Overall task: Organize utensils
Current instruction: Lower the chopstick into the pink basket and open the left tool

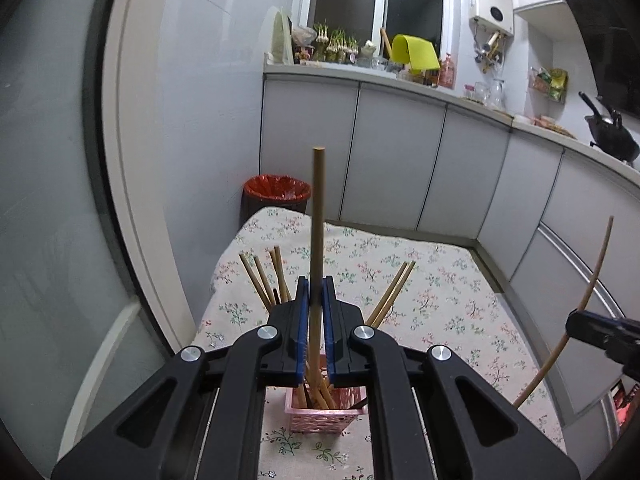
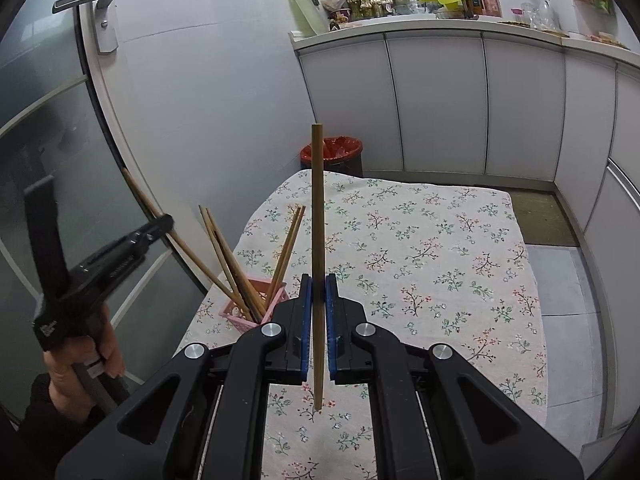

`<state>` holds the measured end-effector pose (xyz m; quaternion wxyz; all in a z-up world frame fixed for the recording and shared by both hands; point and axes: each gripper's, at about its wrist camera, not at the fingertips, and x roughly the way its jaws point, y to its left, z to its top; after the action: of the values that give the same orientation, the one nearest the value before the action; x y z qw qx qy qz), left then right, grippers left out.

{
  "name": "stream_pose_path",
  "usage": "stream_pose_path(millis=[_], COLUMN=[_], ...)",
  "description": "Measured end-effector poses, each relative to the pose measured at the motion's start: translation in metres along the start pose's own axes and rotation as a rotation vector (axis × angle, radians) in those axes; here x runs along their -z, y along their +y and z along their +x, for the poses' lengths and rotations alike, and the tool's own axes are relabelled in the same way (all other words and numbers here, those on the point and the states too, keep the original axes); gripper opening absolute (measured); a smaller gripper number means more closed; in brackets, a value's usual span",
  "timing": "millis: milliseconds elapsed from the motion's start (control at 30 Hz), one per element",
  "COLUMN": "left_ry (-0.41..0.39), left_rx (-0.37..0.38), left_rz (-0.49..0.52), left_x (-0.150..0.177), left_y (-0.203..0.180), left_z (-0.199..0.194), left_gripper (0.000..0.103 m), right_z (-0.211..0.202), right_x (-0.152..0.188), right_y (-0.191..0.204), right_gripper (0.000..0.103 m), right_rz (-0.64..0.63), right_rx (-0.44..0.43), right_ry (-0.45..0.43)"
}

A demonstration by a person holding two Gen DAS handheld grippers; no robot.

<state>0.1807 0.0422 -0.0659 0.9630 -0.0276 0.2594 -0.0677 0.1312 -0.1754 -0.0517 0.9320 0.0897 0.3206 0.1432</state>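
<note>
My left gripper (image 1: 316, 300) is shut on a wooden chopstick (image 1: 318, 216) that stands upright, its lower end down in a pink basket (image 1: 320, 416) directly below. Several chopsticks (image 1: 264, 280) lean in that basket. My right gripper (image 2: 319, 292) is shut on a second chopstick (image 2: 318, 240), held upright above the floral tablecloth (image 2: 440, 264), to the right of the pink basket (image 2: 256, 300). The left gripper (image 2: 156, 228) shows at the left of the right wrist view, the right gripper (image 1: 600, 332) at the right edge of the left wrist view.
A red-lined bin (image 2: 332, 152) stands on the floor beyond the table's far edge. White cabinets (image 2: 440, 100) run along the back and right. A glass door (image 2: 60, 160) is close on the left. A black wok (image 1: 612, 136) sits on the counter.
</note>
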Motion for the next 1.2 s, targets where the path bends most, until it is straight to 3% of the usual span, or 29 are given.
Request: stream_pose_path(millis=[100, 233, 300, 333, 433, 700, 900, 1200], left_ry=[0.064, 0.083, 0.078, 0.075, 0.096, 0.188, 0.258, 0.307], left_rx=[0.045, 0.050, 0.048, 0.045, 0.036, -0.021, -0.043, -0.041], left_rz=[0.025, 0.025, 0.014, 0.009, -0.008, -0.001, -0.027, -0.077], left_x=[0.003, 0.006, 0.006, 0.007, 0.012, 0.032, 0.043, 0.048], left_y=[-0.002, 0.001, 0.003, 0.006, 0.015, 0.033, 0.044, 0.055], left_z=[0.018, 0.020, 0.015, 0.013, 0.009, 0.012, 0.022, 0.031], left_gripper=[0.007, 0.011, 0.038, 0.043, 0.046, 0.076, 0.087, 0.092], right_z=[0.005, 0.012, 0.016, 0.017, 0.024, 0.049, 0.067, 0.080], right_x=[-0.001, -0.005, -0.008, -0.010, -0.017, -0.032, -0.029, -0.024], right_y=[0.005, 0.014, 0.017, 0.019, 0.023, 0.030, 0.039, 0.034], right_gripper=[0.006, 0.006, 0.006, 0.006, 0.006, 0.006, 0.006, 0.006], right_rz=[-0.002, -0.011, -0.012, -0.011, -0.004, 0.045, 0.019, 0.031], right_rx=[-0.010, -0.019, -0.030, -0.037, -0.040, -0.102, -0.122, -0.124], right_ry=[-0.011, -0.037, -0.059, -0.070, -0.099, -0.167, -0.183, -0.191])
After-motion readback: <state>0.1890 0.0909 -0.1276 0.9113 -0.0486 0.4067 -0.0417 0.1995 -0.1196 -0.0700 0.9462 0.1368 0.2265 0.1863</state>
